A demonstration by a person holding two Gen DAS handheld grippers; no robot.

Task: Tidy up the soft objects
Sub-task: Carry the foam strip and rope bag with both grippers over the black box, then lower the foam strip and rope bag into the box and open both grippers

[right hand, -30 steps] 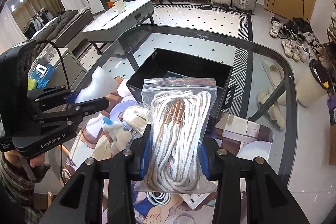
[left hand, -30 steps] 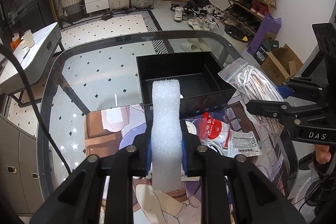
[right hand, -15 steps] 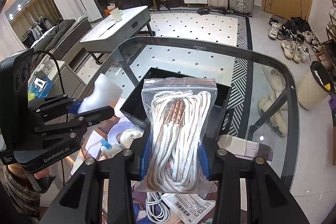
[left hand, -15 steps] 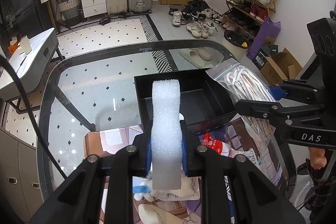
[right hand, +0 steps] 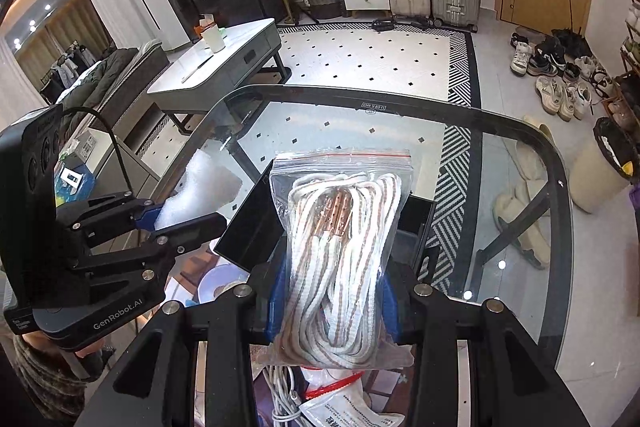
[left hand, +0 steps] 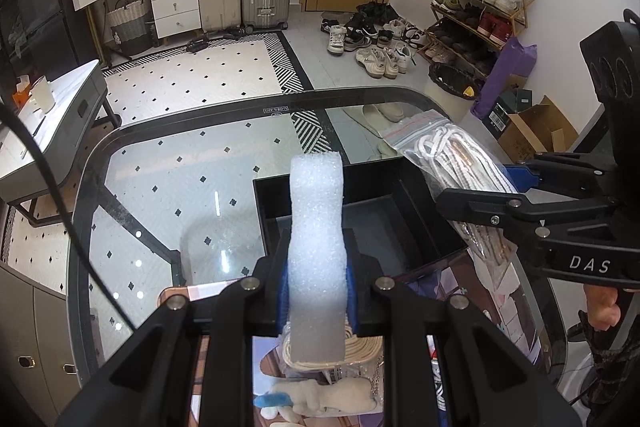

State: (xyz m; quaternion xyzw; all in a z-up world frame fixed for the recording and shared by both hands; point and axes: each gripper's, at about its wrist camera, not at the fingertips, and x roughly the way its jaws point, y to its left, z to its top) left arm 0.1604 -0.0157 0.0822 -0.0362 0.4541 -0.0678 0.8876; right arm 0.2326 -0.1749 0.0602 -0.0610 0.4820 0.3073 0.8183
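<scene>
— While both tools hang above the glass table point(left hand: 168, 187), what's my left gripper point(left hand: 317, 279) got?
— It's pinching the white foam strip point(left hand: 316, 227) upright, in front of the black box point(left hand: 400, 223).
— And my right gripper point(right hand: 329, 301)?
— Clamped on the zip bag of white cord point(right hand: 340, 247), held over the box's near edge.

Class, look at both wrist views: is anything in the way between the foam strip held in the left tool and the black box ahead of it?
Nothing visible blocks it. The foam strip in the left tool faces the open black box directly. The right tool holds the bagged rope over the box's right side, off that path.
</scene>
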